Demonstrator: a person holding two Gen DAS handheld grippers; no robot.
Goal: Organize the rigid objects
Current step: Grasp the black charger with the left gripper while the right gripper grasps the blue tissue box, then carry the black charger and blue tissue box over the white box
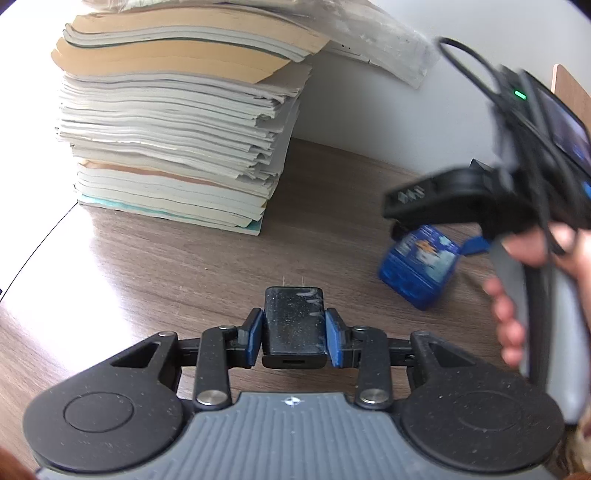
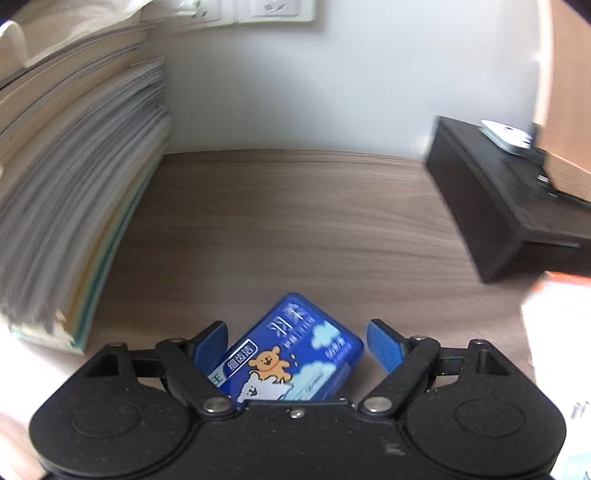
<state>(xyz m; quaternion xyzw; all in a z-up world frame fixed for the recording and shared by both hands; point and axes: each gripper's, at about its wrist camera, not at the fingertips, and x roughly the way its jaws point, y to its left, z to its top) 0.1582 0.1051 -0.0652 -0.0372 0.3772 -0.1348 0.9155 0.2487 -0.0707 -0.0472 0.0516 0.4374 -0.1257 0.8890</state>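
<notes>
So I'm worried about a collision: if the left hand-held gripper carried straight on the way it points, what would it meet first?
Probably the bare wooden desk. The left hand-held gripper, shut on the black charger, points down at open desk; the stack of books lies farther ahead to the left, though depth is unclear.

It looked like a study or home office: a tall stack of books and papers (image 1: 173, 122) stood on a wood-grain counter (image 2: 295, 221) against a white wall (image 2: 295, 92) with sockets (image 2: 273, 9), beside a black box (image 2: 498, 199).
</notes>
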